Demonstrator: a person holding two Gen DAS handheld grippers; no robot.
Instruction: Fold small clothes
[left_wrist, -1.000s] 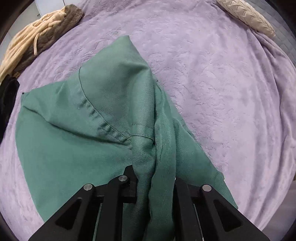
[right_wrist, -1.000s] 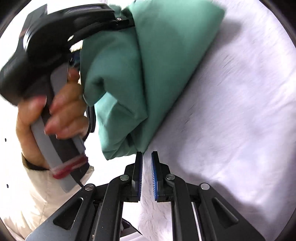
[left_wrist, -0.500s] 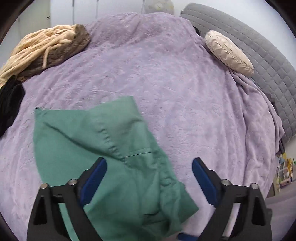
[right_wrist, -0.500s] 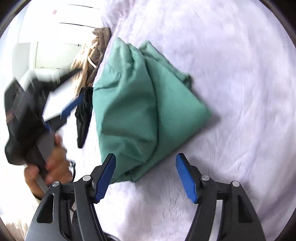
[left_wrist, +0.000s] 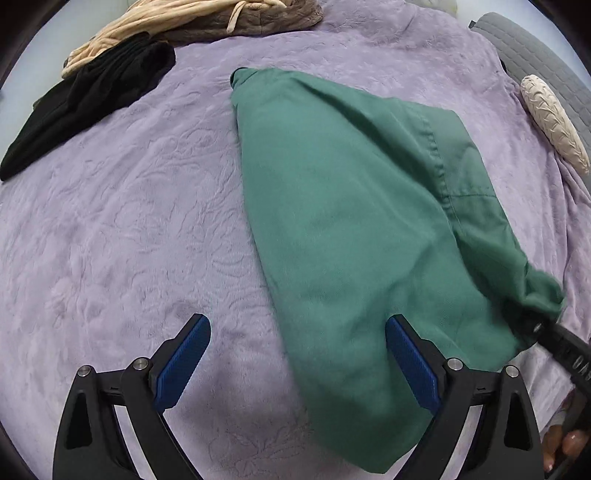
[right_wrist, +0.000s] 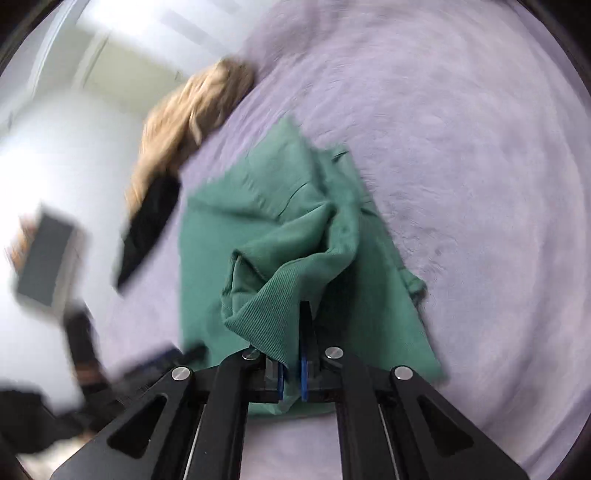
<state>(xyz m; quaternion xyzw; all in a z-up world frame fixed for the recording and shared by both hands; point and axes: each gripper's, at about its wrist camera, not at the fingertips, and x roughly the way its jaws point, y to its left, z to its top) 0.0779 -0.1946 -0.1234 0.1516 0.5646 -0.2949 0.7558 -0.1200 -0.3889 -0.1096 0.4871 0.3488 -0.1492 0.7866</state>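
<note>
Since a second ago we have let the green garment (left_wrist: 354, 229) go from our left gripper (left_wrist: 295, 369), which has swung aside, and our right gripper (right_wrist: 292, 365) has opened and snapped back onto the cloth. Our left fingers (left_wrist: 181, 363) stand spread wide and released above the lilac bedspread (left_wrist: 129, 229), one blue pad over bare blanket, the other (left_wrist: 412, 363) over the garment's near edge; whether that pad touches the fabric we cannot tell. Our right fingers (right_wrist: 303, 332) are clenched on a bunched, ribbed fold of the green garment (right_wrist: 280, 302), lifting that fold off the bed while the rest lies flat beneath. In the left wrist view the garment lies partly folded across the middle of the bed, its far corner toward the pile of clothes and its right end drawn up into the tip of the right gripper (left_wrist: 546, 326). A black garment (left_wrist: 85, 103) lies well apart at upper left, touching a heap of cream and brown knitwear (left_wrist: 207, 18). A cream cushion (left_wrist: 554, 122) rests at the right edge beside a grey quilted headboard (left_wrist: 535, 59). The right wrist view is blurred.
</note>
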